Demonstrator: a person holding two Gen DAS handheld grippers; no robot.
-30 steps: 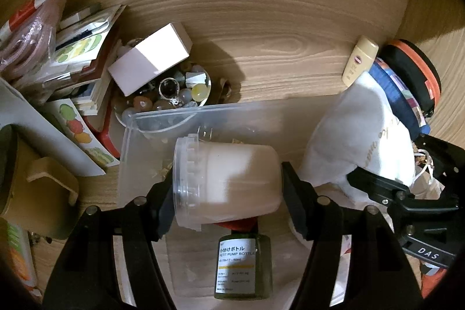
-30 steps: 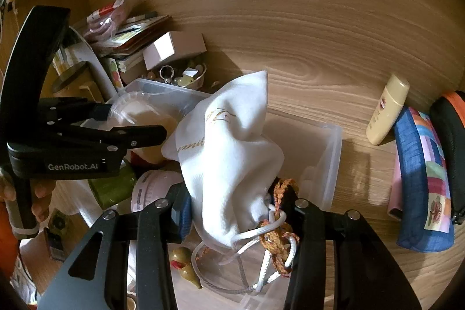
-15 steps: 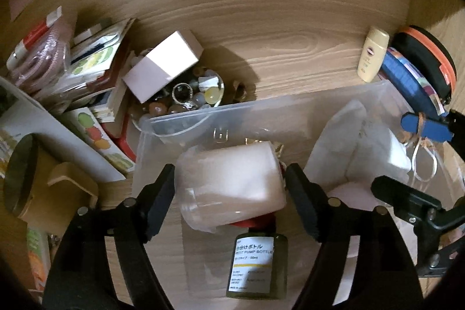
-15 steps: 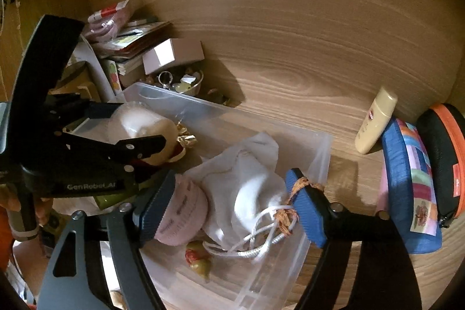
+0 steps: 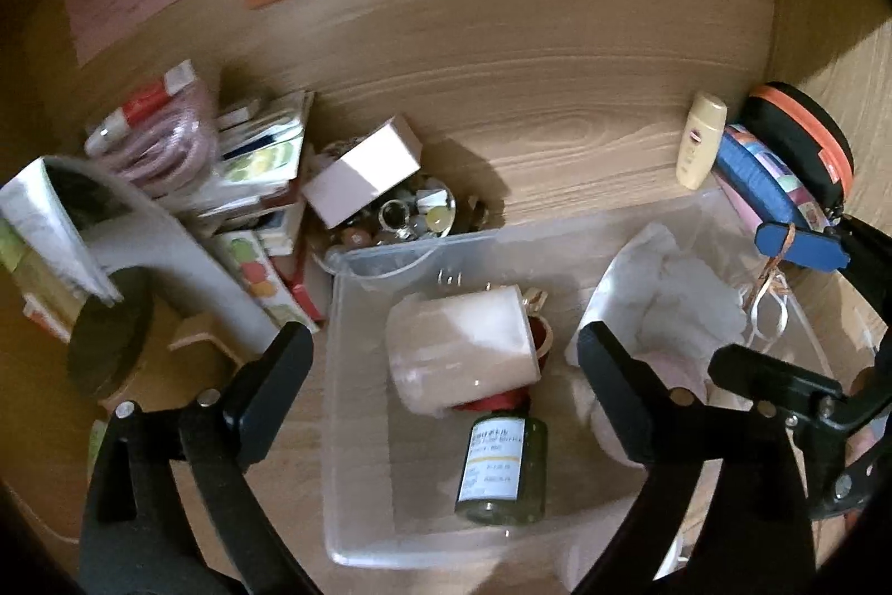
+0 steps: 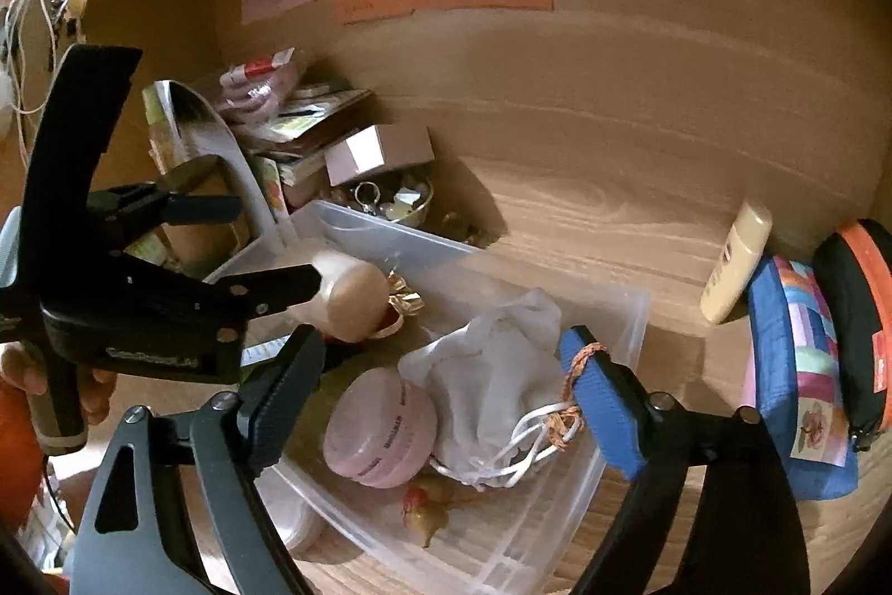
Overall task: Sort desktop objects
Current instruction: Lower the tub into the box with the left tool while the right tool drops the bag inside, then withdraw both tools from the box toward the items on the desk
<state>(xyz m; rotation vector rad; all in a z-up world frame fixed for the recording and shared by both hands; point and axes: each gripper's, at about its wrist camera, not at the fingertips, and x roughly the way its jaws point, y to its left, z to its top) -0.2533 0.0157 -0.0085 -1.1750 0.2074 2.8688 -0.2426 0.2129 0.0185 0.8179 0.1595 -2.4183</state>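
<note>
Landmark: I take the bin (image 5: 357, 405) as my reference.
Left of bin: I see a stack of books (image 5: 262, 182) and a white box (image 5: 362, 171) over a dish (image 5: 415, 216) of trinkets at its far-left corner.
Left claw (image 5: 440, 366): I have it wide open, holding nothing, poised over the bin's left half.
Jar (image 5: 463, 355): on its side in the bin, between and just past my left fingers, clear of both.
Bottle (image 5: 502, 472): lies in the bin just nearer me than the jar.
Pouch (image 6: 496, 372): white, in the bin's right half, beside a pink tin (image 6: 379, 427).
Right claw (image 6: 446, 366): wide open over the pouch; a braided cord (image 6: 580, 361) loops round its blue pad (image 6: 599, 405), nothing pinched.
Right of bin: tube (image 6: 736, 271), then two cases (image 6: 803, 372).
</note>
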